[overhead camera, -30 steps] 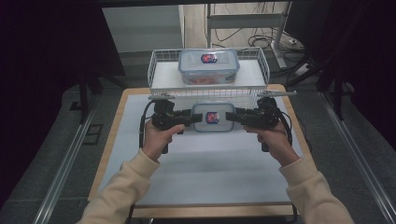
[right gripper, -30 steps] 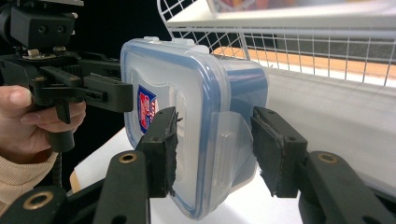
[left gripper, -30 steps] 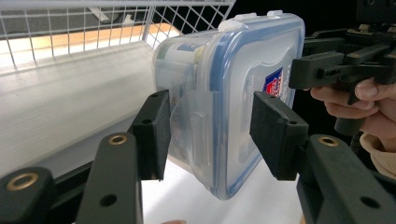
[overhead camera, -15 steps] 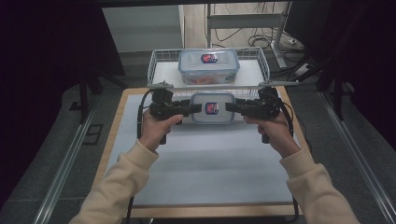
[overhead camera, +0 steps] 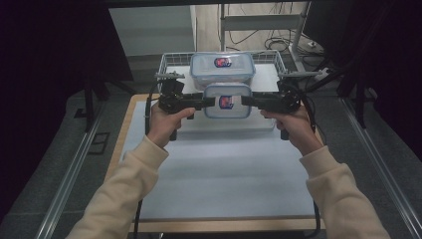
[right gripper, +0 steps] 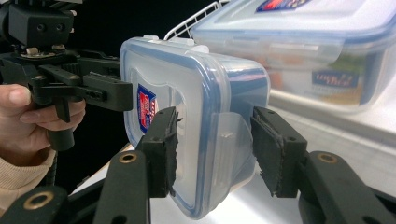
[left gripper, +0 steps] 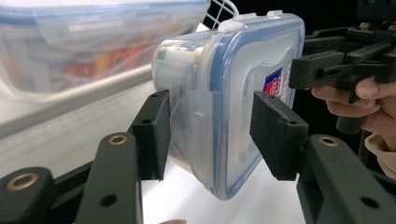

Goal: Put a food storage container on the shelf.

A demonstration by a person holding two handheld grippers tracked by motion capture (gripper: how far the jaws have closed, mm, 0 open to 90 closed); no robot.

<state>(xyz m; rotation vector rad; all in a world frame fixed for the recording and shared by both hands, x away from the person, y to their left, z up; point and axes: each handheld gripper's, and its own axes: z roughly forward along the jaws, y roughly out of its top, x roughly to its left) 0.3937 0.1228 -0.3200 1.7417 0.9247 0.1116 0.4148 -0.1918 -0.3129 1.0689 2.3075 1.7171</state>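
A large lidded plastic container [overhead camera: 222, 68] is sitting in a white wire basket [overhead camera: 169, 63] at the far edge of a white-topped table [overhead camera: 219, 174].

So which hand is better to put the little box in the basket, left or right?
Neither alone, probably. The left tongs and the right tongs each clamp one end of the small box, lifted in front of the basket that already holds the big box. Both should carry it together.
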